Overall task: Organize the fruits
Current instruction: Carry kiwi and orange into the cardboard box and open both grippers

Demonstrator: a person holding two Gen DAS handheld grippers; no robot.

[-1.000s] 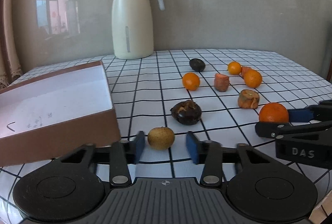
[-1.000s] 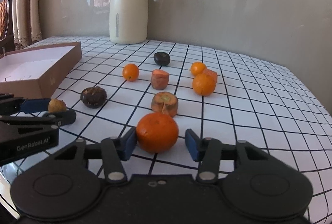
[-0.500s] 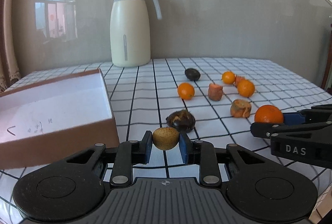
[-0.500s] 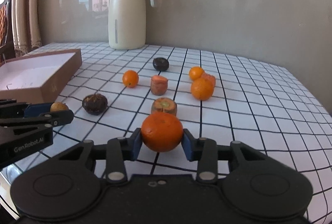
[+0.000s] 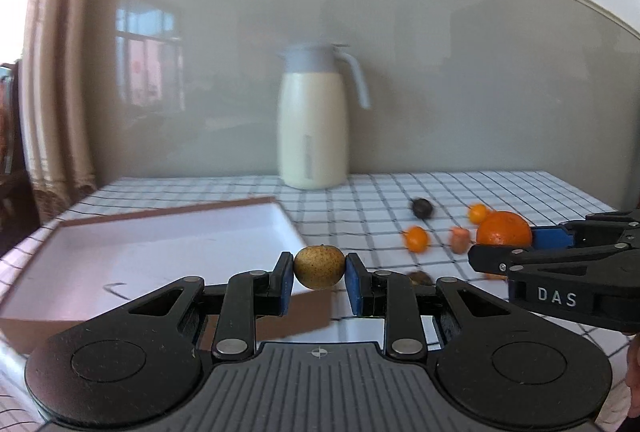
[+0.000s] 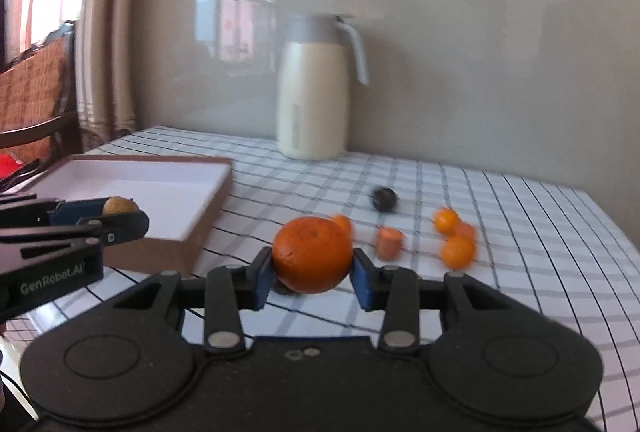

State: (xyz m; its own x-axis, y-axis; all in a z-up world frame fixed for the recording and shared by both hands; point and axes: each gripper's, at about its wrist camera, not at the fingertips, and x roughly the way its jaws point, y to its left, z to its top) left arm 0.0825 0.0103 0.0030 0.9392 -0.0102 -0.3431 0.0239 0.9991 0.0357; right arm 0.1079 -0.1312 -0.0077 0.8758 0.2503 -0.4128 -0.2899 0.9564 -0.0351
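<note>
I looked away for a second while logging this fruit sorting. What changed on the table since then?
The left gripper closed on the small brown fruit and lifted it off the table toward the box. The right gripper closed on the big orange and raised it too. The jug, the box and the other fruit pieces on the checked cloth stayed put.

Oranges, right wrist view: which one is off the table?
The big orange, clamped between the right hand-held gripper pads. It is far larger than the small oranges lying on the checked tablecloth beyond it.
</note>
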